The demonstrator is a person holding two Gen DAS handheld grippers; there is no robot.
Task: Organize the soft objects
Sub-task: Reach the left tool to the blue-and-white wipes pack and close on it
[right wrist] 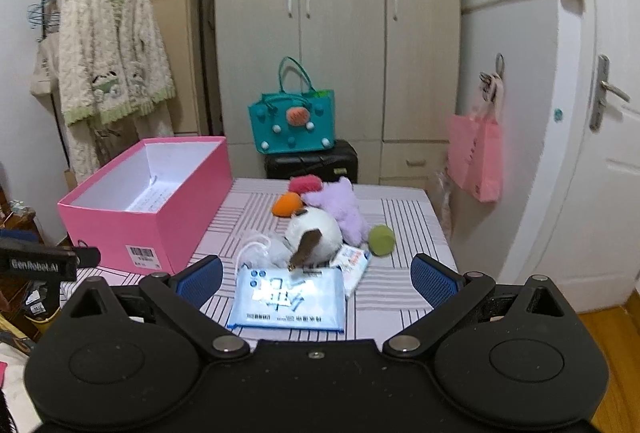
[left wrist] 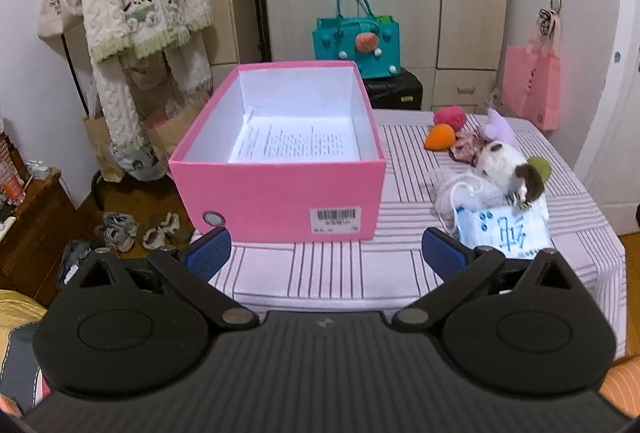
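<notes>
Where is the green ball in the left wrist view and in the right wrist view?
Left wrist: green ball at right, behind the white plush.
Right wrist: green ball right of centre, beside the white plush.
Shared landmark: the pink box.

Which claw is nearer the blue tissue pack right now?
Right. The right claw is open directly in front of the tissue pack, which lies between its fingers. The left claw faces the pink box, with the pack off to its right.
</notes>
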